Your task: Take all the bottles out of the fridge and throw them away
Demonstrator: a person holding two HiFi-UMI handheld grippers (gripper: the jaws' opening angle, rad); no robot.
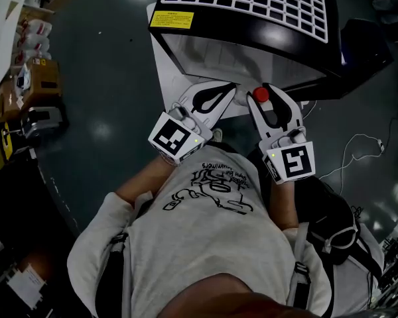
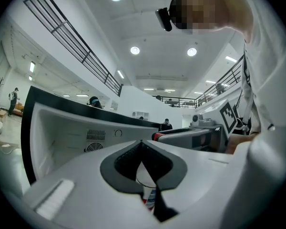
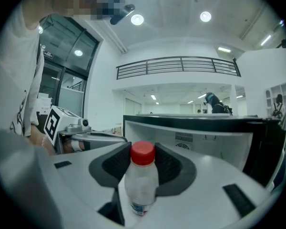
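Note:
The fridge [image 1: 252,61] stands open in front of me, black outside and white inside; its cavity also shows in the gripper views [image 2: 62,128] [image 3: 219,132]. My right gripper [image 1: 263,89] [image 3: 143,149] is shut on a clear bottle with a red cap [image 1: 261,96] [image 3: 142,185], which stands upright between the jaws. To its left, my left gripper [image 1: 231,88] [image 2: 142,142] has its tips together. A second bottle [image 2: 150,194] shows only as a clear body with a red and blue label in the gap between those jaws. Both grippers hover close to my chest, just before the fridge opening.
Cardboard boxes and a cart [image 1: 33,85] crowd the floor at the far left. A white cable [image 1: 358,151] lies on the dark floor at the right, beside a black bag [image 1: 338,224]. Several people stand far off in the hall behind the fridge.

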